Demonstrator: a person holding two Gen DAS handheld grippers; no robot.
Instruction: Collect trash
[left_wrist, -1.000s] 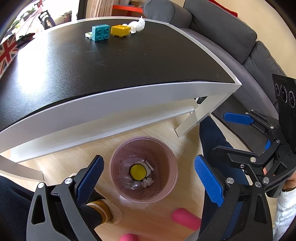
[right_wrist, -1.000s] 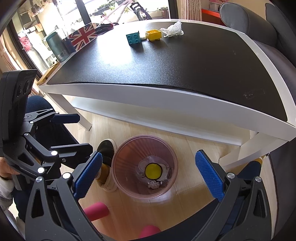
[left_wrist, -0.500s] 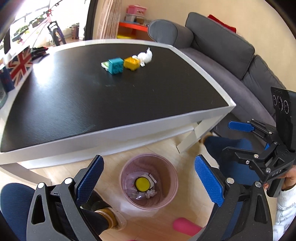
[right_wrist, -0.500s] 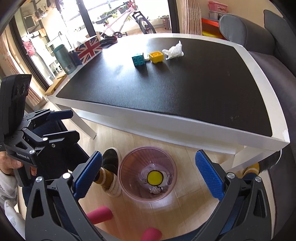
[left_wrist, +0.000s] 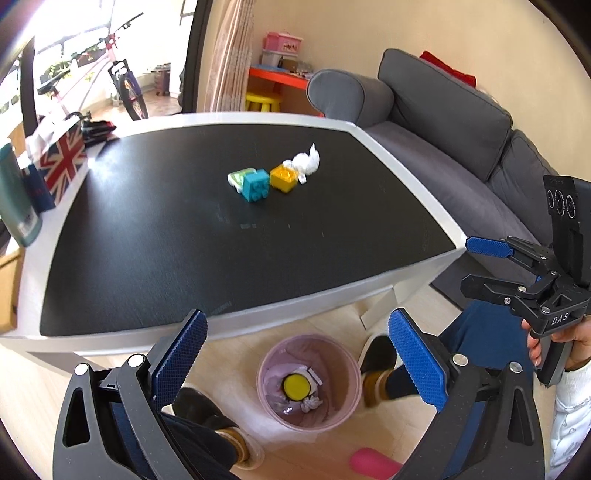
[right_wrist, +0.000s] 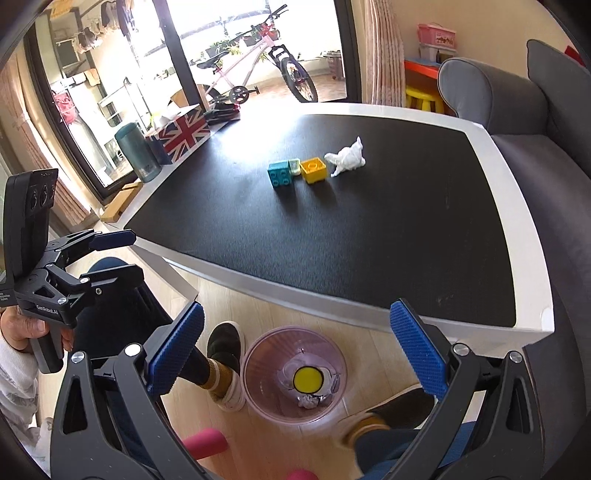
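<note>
A pink bin (left_wrist: 309, 380) (yellow lid (left_wrist: 295, 386) inside), black tabletop (left_wrist: 229, 236), white tissue (left_wrist: 306, 162), Union Jack box (left_wrist: 62, 162).

The table (left_wrist: 229, 236) had a matt black top with glossy white edging, the translucent pink plastic bin (left_wrist: 343, 369) stood on pale wood flooring (right_wrist: 258, 310), and the sofa (left_wrist: 461, 122) wore grey cloth.

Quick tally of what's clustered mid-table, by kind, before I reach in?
Toy blocks: 3, namely the teal block, yellow block and pale green block
Crumpled tissue: 1
Total: 4
</note>
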